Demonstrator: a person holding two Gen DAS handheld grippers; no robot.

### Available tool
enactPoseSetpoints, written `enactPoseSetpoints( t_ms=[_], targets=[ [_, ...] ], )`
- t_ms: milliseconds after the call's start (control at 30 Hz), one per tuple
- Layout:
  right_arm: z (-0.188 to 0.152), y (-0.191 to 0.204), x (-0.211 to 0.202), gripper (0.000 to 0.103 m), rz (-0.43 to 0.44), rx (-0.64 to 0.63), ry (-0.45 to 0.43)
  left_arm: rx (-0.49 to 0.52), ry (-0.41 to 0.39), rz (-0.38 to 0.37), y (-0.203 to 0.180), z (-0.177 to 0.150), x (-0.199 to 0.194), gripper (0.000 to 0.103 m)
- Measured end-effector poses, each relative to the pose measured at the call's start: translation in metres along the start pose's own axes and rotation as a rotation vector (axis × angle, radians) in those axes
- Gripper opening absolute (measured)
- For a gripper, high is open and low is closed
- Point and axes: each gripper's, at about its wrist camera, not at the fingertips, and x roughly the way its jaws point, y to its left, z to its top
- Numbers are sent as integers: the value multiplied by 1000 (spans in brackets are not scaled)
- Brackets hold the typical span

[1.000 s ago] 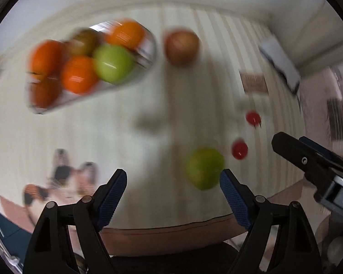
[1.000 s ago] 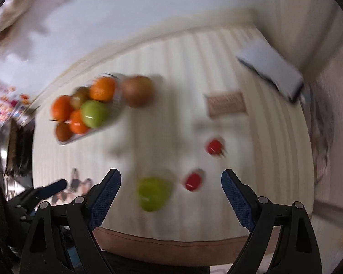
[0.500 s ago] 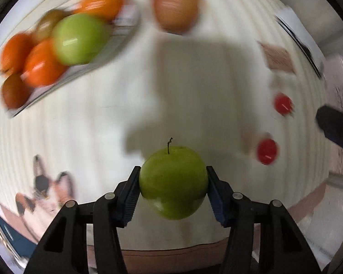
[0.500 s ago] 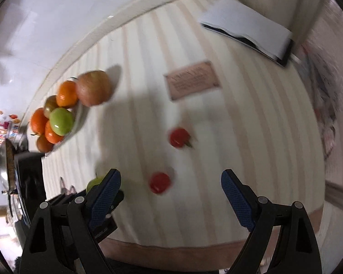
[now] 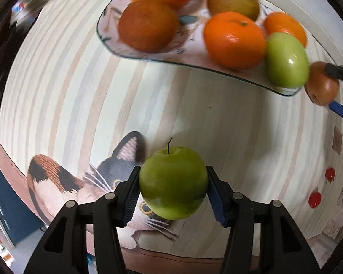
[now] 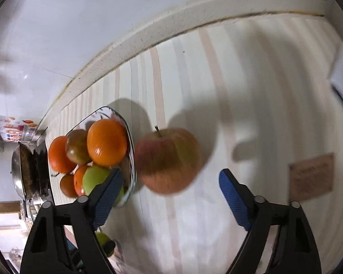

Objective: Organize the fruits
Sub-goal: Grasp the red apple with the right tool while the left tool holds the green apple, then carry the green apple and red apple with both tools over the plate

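Two grippers, mine, over one striped tablecloth (image 5: 64, 86), cream with pale beige and grey bands and a printed calico cat (image 5: 84, 180) at its near edge. One glass plate (image 5: 107, 43) toward the far side, holding four oranges, among them a large one (image 5: 234, 40), plus a brownish-red apple (image 5: 233, 0) and a green apple (image 5: 287, 60) at the plate's right rim. One big red-yellow apple (image 6: 169, 159) resting on the cloth just beside that plate, stem up; my right gripper (image 6: 169, 196) hangs near it, jaws spread wide, the apple ahead of the blue pads (image 6: 232, 197) and, as far as the right wrist view shows, not touching them. One green apple with stem (image 5: 172, 182), carried clear of the cloth; my left gripper (image 5: 173, 197) is clamped on its two sides, short of the plate and above the cat print. One brown card (image 6: 312, 177) flat on the cloth to the right. Two small red fruits (image 5: 314, 199) near the cloth's right edge, well apart from the plate.
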Motion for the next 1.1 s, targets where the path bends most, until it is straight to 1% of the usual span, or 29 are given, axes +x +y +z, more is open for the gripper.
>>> enactPoseSetpoints(
  t_ms=[33,100,133,167,233,300,400,500,567,600,633,667,733,800,867,1000,1067,1100],
  targets=[
    [3,1,7,69,-3,3,10,-14,12,-11,2,0,3,52],
    [5,0,8,69,-5,-14,-14,-18,-2,-13,10,-1,2,52],
    [4,2,8,69,-15,-28,-12,-15,-3,-13,9,-1,2,52],
    [3,2,9,69,-21,-33,-7,-16,-1,-19,20,-1,1,52],
    [-7,4,7,69,-57,-76,6,-10,-2,-22,21,-2,0,52],
    [-22,6,3,69,-84,-129,27,-3,-1,-26,18,3,1,52],
    [-60,13,1,69,-109,-224,94,16,-2,-28,13,-1,1,52],
    [-94,17,7,69,-133,-281,154,34,-9,-24,5,-8,4,52],
    [-110,23,4,69,-171,-336,130,41,-14,-21,1,-10,4,52],
    [-115,23,3,69,-180,-340,126,44,-13,-24,-1,-10,4,52],
    [-116,22,4,69,-170,-324,128,48,-10,-29,-2,-10,3,52],
    [-116,21,5,69,-152,-305,136,51,-11,-36,-4,-10,1,52],
    [-112,20,6,69,-110,-264,148,64,-25,-57,-12,-5,-16,52],
    [-107,26,0,69,-73,-247,133,68,-43,-96,-12,2,-34,52],
    [-97,45,-9,69,-26,-249,100,61,-65,-150,-13,16,-58,52],
    [-64,87,-29,69,26,-303,15,44,-99,-228,-10,61,-99,52],
    [-47,104,-33,69,24,-338,-10,50,-107,-224,-8,89,-109,52],
    [-40,112,-32,69,23,-349,-14,60,-110,-206,-9,104,-113,52]
  ],
)
